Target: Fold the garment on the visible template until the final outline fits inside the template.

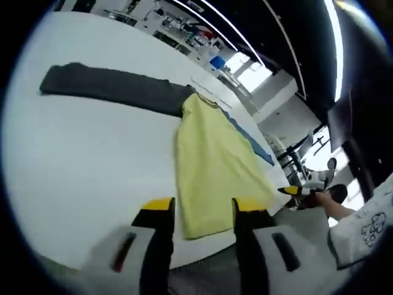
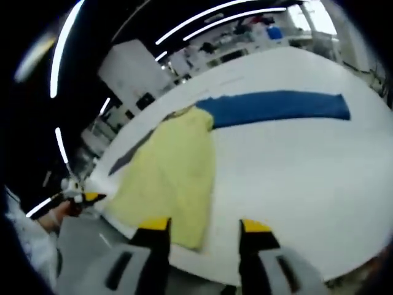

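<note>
We hold both grippers, left gripper [image 1: 201, 209] and right gripper [image 2: 204, 227], spread wide and holding nothing over the yellow shirt [image 1: 215, 169] mid-frame on the white tabletop [image 1: 92, 160], and a bad grab could bunch it crooked.

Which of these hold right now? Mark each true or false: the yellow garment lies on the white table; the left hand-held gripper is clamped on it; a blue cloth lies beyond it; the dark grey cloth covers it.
1. The yellow garment lies on the white table. True.
2. The left hand-held gripper is clamped on it. False: its jaws stand open, holding nothing.
3. A blue cloth lies beyond it. True.
4. The dark grey cloth covers it. False: it lies beside the garment's far end.
</note>
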Available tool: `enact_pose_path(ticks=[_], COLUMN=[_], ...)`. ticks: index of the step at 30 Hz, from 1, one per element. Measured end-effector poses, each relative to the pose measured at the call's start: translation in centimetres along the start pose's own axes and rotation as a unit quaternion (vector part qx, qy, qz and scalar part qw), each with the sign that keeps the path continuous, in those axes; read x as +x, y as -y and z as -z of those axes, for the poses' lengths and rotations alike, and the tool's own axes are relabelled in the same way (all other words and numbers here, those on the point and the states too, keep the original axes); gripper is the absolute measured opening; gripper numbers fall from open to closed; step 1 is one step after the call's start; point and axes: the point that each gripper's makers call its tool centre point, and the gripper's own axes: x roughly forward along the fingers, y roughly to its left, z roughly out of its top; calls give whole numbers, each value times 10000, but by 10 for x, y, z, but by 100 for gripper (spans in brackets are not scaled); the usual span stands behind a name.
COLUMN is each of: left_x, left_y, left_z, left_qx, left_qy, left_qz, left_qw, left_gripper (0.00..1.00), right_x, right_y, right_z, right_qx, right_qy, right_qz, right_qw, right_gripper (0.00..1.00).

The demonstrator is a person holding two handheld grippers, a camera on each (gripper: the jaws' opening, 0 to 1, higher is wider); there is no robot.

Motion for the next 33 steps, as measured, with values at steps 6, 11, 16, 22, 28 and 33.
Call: enact_pose_path(ticks=[6, 11, 16, 22, 28, 33], left_x=[4, 6, 11, 20, 28, 29], left_y=[6, 17, 27, 35, 34, 35], left_z=[-41, -63, -76, -82, -80, -79], left_qx=[589, 937, 1096, 1047, 989, 952], left_qy=[624, 917, 1140, 1348, 1307, 1303], left_qz=[-28, 56, 147, 288, 260, 244], left_qw=[9963, 9914, 9873, 9849, 9861, 9866], left_gripper=[70, 86, 98, 99, 99, 95], right_x=[2, 4, 7, 13, 11, 4], right_y=[20, 35, 54, 89, 133, 183], right_z=[-31, -53, -75, -104, -146, -166], right_qx=[-220, -458, -547, -757, -610, -503], right_qy=[391, 449, 490, 432, 745, 758], right_qz=[54, 108, 230, 530, 729, 1440], right_qw=[9990, 9979, 9970, 9948, 9927, 9854], right_gripper=[67, 84, 92, 97, 86, 70])
